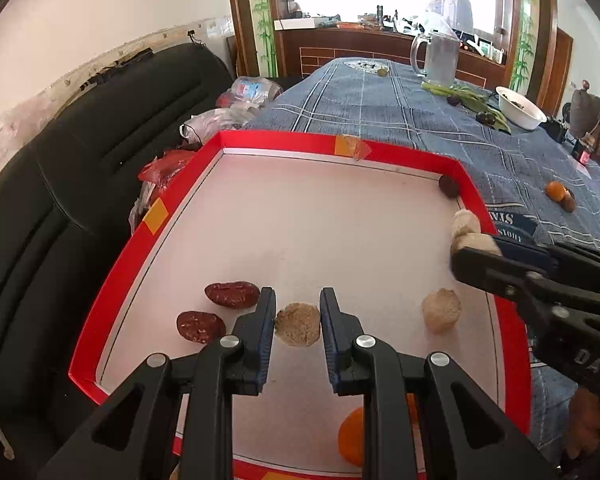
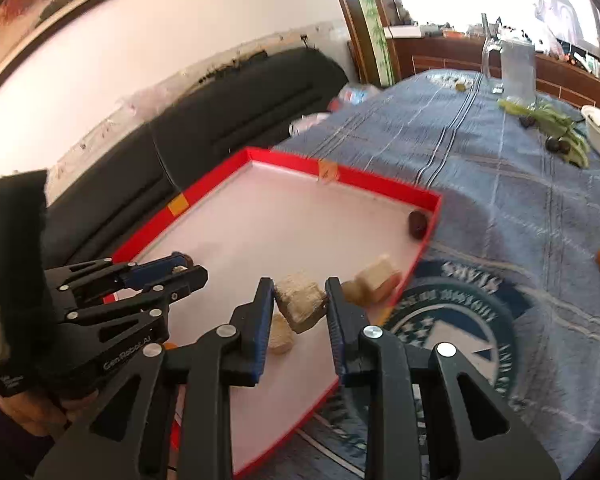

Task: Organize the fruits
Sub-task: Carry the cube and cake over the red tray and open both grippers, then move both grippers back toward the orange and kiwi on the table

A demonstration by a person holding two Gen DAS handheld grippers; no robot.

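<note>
Beige and crumbly, a rough lump is sitting inside the red tray, pinched in the left gripper. The right gripper is carrying a pale chunk above the tray's right rim.

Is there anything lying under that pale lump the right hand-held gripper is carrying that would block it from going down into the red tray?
Yes. The pale chunk in the right hand-held gripper hangs over the red tray, with another pale piece right below it.
</note>
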